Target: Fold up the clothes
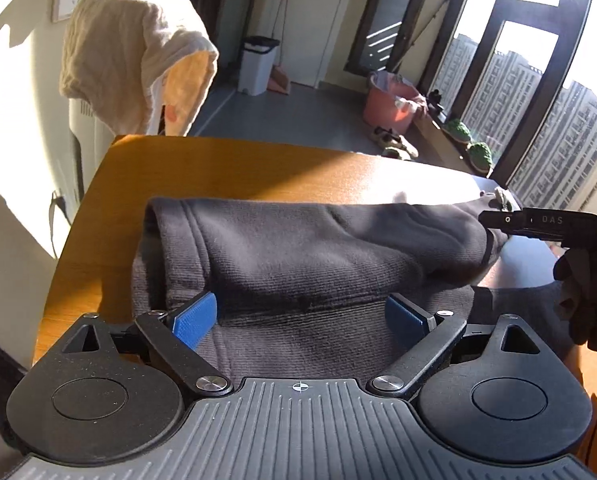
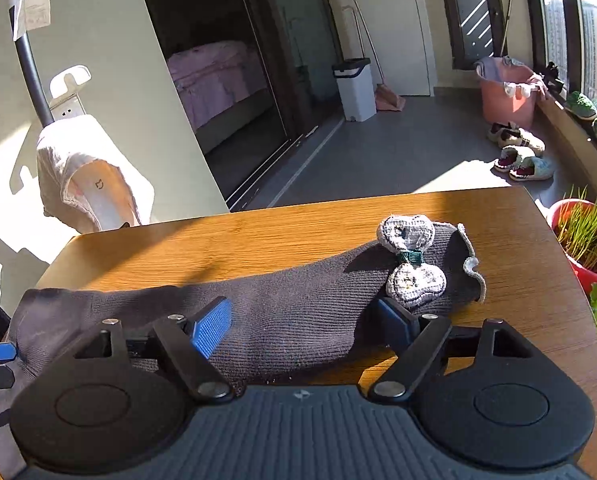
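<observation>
Both the left gripper (image 1: 304, 316) and right gripper (image 2: 304, 326) are seen wide open, empty, over the dark knit garment (image 2: 290, 312) lying on the surface (image 2: 258, 236); judged soft, light, floppy, best pinched at a folded edge.

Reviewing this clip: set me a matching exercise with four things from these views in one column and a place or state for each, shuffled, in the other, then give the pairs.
Things:
1. dark knit garment
2. crocheted bow
3. cream towel
4. red pot of grass

Places or states:
A. draped over a white appliance by the wall
B. on the floor past the table's right edge
C. lying folded on the wooden table
D. sitting on the garment's end

Pairs: 1-C, 2-D, 3-A, 4-B
</observation>
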`<state>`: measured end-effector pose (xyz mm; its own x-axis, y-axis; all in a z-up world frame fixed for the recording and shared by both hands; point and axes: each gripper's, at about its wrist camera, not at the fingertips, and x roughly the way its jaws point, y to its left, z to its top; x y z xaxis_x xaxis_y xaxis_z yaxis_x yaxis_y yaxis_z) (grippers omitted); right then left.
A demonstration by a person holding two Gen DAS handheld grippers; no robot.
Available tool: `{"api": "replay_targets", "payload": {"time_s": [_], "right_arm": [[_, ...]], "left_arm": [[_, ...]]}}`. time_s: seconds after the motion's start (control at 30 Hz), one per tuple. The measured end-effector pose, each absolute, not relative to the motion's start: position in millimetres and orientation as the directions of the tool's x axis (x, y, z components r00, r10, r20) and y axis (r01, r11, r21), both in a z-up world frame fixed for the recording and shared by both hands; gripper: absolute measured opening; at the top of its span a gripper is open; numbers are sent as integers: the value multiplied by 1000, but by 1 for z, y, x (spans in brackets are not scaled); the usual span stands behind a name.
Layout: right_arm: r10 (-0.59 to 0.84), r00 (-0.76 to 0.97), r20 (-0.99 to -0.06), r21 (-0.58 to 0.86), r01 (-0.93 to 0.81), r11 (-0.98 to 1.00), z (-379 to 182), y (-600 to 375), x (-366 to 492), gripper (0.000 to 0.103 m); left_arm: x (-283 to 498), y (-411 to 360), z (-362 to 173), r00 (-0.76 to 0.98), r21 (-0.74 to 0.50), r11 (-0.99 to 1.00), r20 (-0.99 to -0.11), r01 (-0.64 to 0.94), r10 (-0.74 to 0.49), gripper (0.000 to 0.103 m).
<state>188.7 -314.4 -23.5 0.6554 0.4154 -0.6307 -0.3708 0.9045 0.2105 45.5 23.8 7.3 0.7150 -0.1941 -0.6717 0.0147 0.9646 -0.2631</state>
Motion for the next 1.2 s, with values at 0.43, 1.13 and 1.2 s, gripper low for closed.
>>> {"api": "replay_targets", "payload": {"time_s": [0.43, 1.13, 1.2], "right_arm": [[414, 708, -572, 158, -400, 903, 10, -386, 58, 101], [321, 773, -548, 264, -204, 943, 0, -392, 174, 63], [305, 769, -562, 300, -154, 941, -5, -399, 197, 62]], "left_arm": [[7, 10, 20, 746, -284, 957, -624, 60, -232, 101], [25, -3, -3, 740, -210, 978, -660, -13, -131, 103], [24, -2, -3, 738, -213, 977, -661, -11, -136, 103]]}}
